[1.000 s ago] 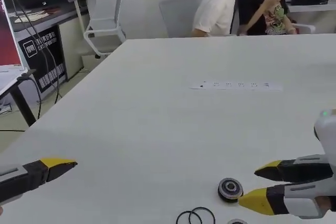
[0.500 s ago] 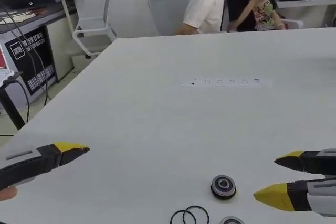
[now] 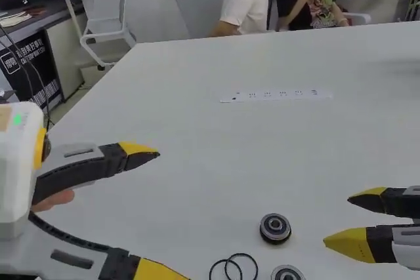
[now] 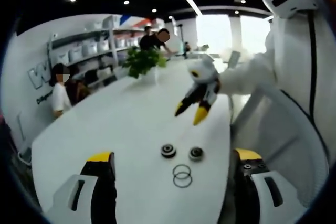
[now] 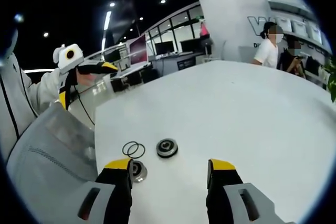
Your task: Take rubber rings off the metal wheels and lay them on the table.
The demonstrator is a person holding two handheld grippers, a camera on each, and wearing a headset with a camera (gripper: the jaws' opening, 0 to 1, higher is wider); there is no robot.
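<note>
On table (image 3: 216,136), wheels (image 3: 275,227) beside loose rings (image 3: 233,269), left tool (image 3: 172,216), right tool (image 3: 338,220), both apart.

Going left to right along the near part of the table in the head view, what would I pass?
left gripper → rubber rings → metal wheel → right gripper

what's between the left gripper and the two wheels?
Two loose rubber rings lie on the table there, just short of the wheels, seen in the left gripper view.
</note>
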